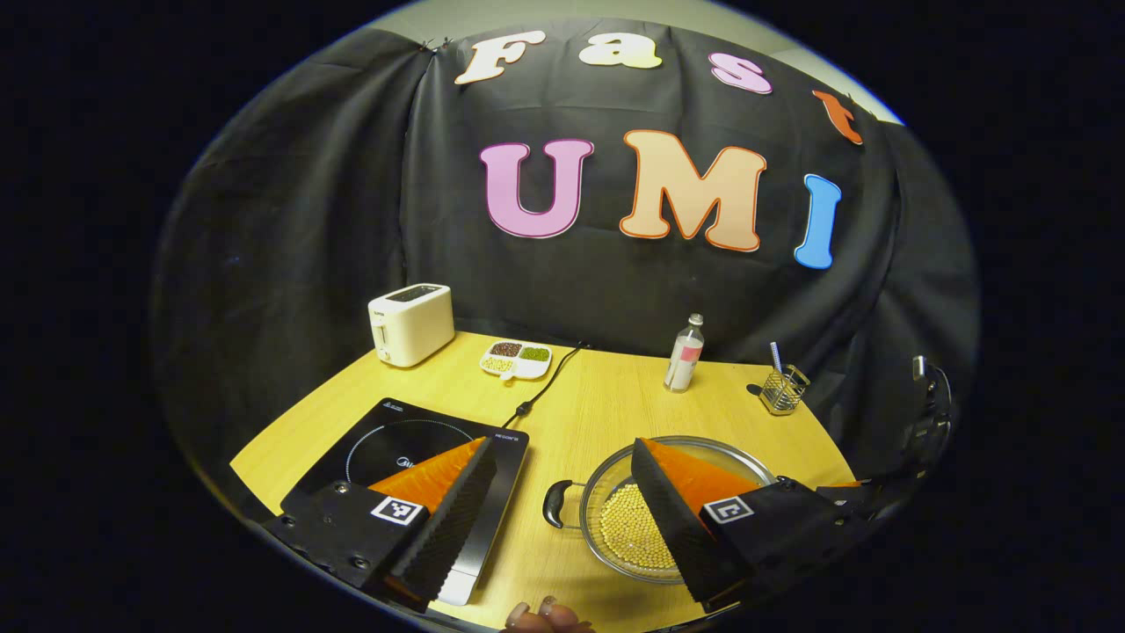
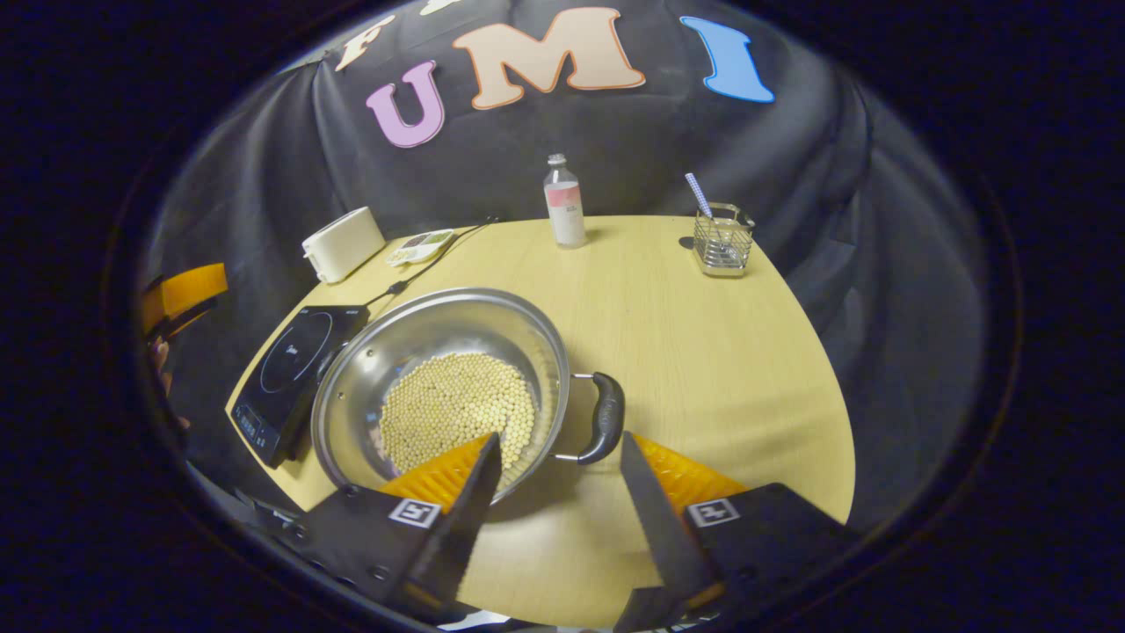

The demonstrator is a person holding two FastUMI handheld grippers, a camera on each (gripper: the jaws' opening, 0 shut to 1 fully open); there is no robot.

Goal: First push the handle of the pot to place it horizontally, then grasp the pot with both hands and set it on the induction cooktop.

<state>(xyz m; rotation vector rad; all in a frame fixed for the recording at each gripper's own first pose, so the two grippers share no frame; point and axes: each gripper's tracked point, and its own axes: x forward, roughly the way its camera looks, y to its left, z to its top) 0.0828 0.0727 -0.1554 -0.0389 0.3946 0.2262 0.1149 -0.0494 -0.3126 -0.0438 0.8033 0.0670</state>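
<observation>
Pot (image 2: 439, 387) beside induction cooktop (image 1: 413, 448), its lettering unreadable; both grippers agape, empty

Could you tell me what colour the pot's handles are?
Black handles, clearest in the right gripper view.

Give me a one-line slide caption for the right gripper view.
Open right gripper lined up on the near handle of a steel pot of beans, induction cooktop beside it.
</observation>
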